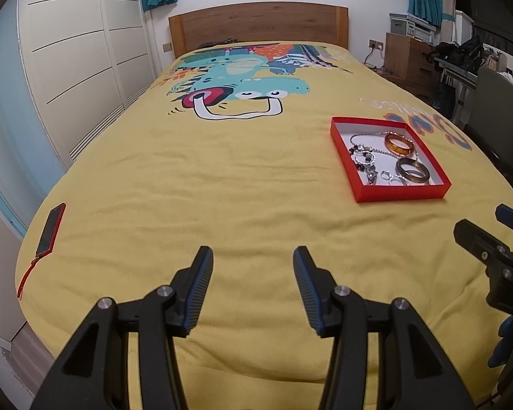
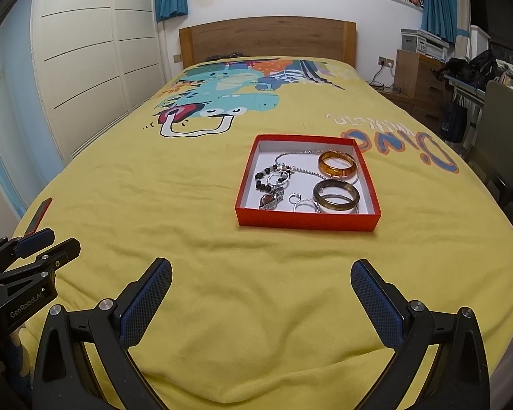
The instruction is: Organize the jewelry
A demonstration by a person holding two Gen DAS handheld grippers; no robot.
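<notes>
Hovering low over the yellow printed bedspread (image 2: 222, 290), the right gripper (image 2: 260, 275) and left gripper (image 1: 253, 263) both stand apart, holding nothing. All visible jewelry, amber bangle (image 2: 337, 164), dark bangle (image 2: 336, 195), silver chains (image 2: 290, 167), lies tangled inside the shallow red cardboard box (image 2: 307, 222); that fits sorted or unsorted, so any reach should single out one piece.

The silver chains (image 2: 292, 167) and small rings (image 2: 304, 203) in the red box (image 2: 307, 222) lie in a tangle, too small to tell apart. The box's near wall hides its floor edge. The red phone (image 2: 39, 215) is partly behind the left gripper (image 2: 48, 242).
</notes>
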